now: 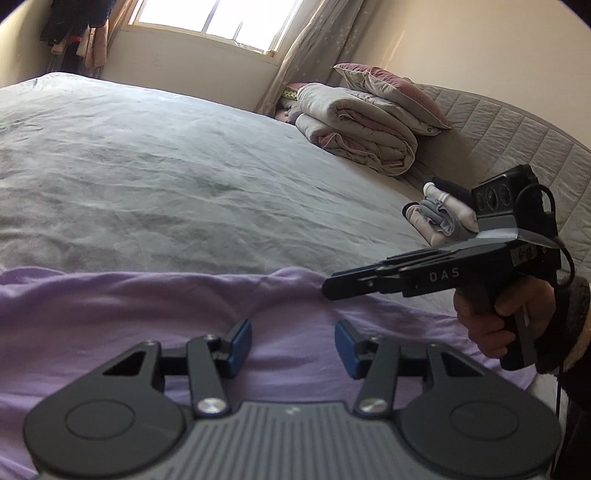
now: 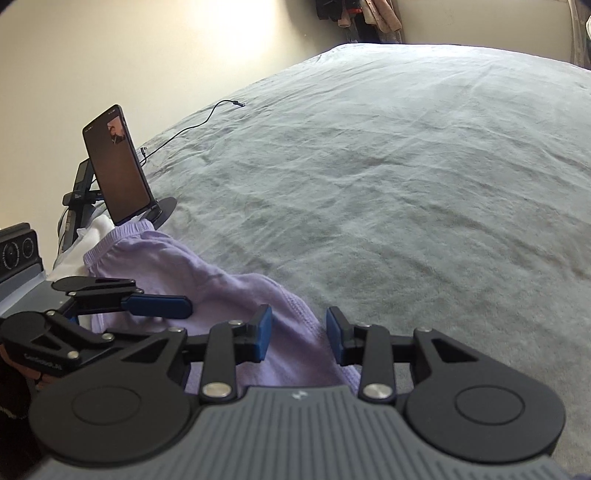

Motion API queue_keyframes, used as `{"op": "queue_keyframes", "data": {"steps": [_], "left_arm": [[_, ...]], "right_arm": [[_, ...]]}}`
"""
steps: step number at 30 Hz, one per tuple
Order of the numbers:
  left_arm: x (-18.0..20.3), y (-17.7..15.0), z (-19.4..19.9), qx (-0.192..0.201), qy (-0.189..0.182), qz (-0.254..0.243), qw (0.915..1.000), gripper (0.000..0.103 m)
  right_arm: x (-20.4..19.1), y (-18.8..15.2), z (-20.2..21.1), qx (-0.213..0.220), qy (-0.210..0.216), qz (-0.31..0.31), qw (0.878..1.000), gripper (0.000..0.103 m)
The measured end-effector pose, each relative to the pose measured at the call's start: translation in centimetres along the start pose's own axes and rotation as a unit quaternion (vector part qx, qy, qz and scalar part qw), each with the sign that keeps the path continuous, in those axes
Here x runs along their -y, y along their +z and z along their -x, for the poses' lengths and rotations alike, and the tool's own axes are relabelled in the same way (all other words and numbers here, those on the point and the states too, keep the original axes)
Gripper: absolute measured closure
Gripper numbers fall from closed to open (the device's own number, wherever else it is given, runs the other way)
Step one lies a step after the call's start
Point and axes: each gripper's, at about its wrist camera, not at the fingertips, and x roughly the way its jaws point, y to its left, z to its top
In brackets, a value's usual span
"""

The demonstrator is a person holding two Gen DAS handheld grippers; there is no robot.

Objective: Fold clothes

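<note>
Ribbed grey plastic and black hinged links fill the near edge of the left wrist view, ending in two blue pads of the left gripper (image 1: 293, 345). Its jaws stand moderately apart with nothing clamped; the lilac garment (image 1: 147, 317) lies flat beneath them, soft knit cloth with gentle creases, spread across the near part of the bed (image 1: 166, 173). A wrinkled grey sheet covers that bed, running far toward a bright window (image 1: 218, 22) with a pale patterned curtain (image 1: 314, 55). At the right, a hand (image 1: 491, 321) grips the pistol-shaped handle of the right gripper (image 1: 332, 288), whose dark fingers point left over the garment's far edge. Behind it sits a small stack of folded clothes (image 1: 439, 218), white and grey. Farther back a puffy rolled quilt (image 1: 354, 129) carries a pink-edged pillow (image 1: 391, 92), against a quilted grey headboard (image 1: 517, 140).

From the right wrist view, the right gripper (image 2: 298, 338) shows the same ribbed body and blue pads, set narrowly apart. A bunched ridge of the lilac garment (image 2: 207, 280) runs through the gap, but whether the pads pinch it I cannot tell. The left gripper (image 2: 177, 306) reaches in from the left over the cloth. Far left, a dark glossy phone (image 2: 116, 166) leans on a round-based stand, and a thin black cable (image 2: 199, 122) trails over the sheet.
</note>
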Motion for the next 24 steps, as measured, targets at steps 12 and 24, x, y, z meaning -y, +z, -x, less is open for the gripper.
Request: {"op": "queue_keyframes", "data": {"steps": [12, 24], "left_arm": [[-3.7, 1.3, -0.2, 0.001, -0.040, 0.163, 0.9858, 0.058], [-5.6, 0.6, -1.1, -0.025, -0.013, 0.221, 0.9750, 0.087]], "right_arm": [[-2.9, -0.1, 0.9, -0.016, 0.044, 0.027, 0.999, 0.093], [-0.7, -0.1, -0.3, -0.035, 0.070, -0.067, 0.995, 0.068]]}}
